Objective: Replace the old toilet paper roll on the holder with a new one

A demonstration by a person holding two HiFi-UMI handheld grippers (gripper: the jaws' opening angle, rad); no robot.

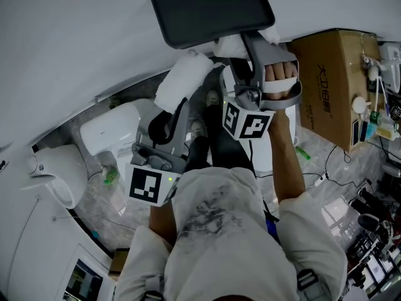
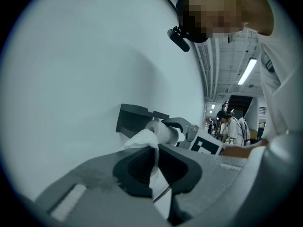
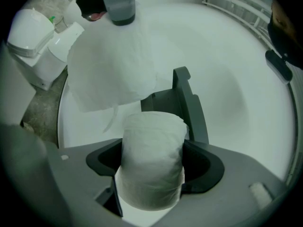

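Observation:
My right gripper (image 3: 154,162) is shut on a white toilet paper roll (image 3: 151,136), which stands upright between its jaws just in front of the dark grey holder (image 3: 185,103) on the white wall. In the head view that holder (image 1: 213,10) is at the top, with the right gripper (image 1: 244,68) just under it. My left gripper (image 2: 156,167) is shut on a loose sheet of white paper (image 2: 142,143). The sheet (image 3: 113,65) hangs above and left of the roll. The left gripper (image 1: 180,105) is lower left of the holder.
A white toilet (image 1: 116,127) and another white fixture (image 1: 56,174) stand on the marbled floor at the left. A cardboard box (image 1: 332,80) stands at the right, with cables and small items beyond it. People stand far off in the left gripper view.

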